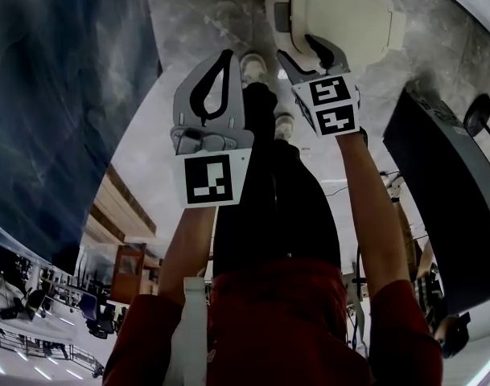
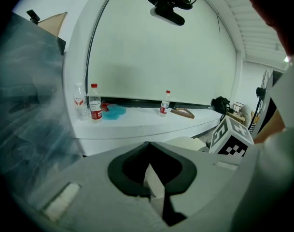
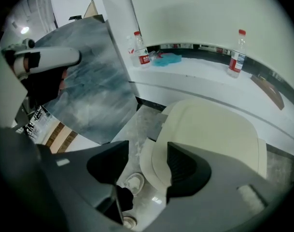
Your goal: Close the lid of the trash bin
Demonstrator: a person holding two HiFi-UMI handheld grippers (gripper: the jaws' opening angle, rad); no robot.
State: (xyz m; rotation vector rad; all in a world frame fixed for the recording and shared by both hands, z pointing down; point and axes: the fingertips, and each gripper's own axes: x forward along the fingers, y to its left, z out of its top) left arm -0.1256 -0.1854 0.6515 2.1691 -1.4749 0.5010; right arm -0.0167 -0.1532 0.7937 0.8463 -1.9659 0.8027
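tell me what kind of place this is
Probably an indoor public or office-type hall rather than a home. There is a polished marble-look floor and a long curved white counter with water bottles on it. A cream lidded trash bin stands on the floor.

All three views are fisheye: straight lines bow and the corners fall off into black. The head view is dim and cool-toned, and the cream lid [image 1: 341,14] is its brightest patch. The left gripper view is bright and even off the white wall [image 2: 161,57]. There the left gripper [image 2: 147,146], close to the lens, is soft, and the marbled panel [image 2: 26,105] looks smeared. In the right gripper view a light [image 3: 24,29] flares at upper left. The right gripper [image 3: 147,158] has shadowed inner faces, and the glossy floor [image 3: 156,200] shows a small glint.
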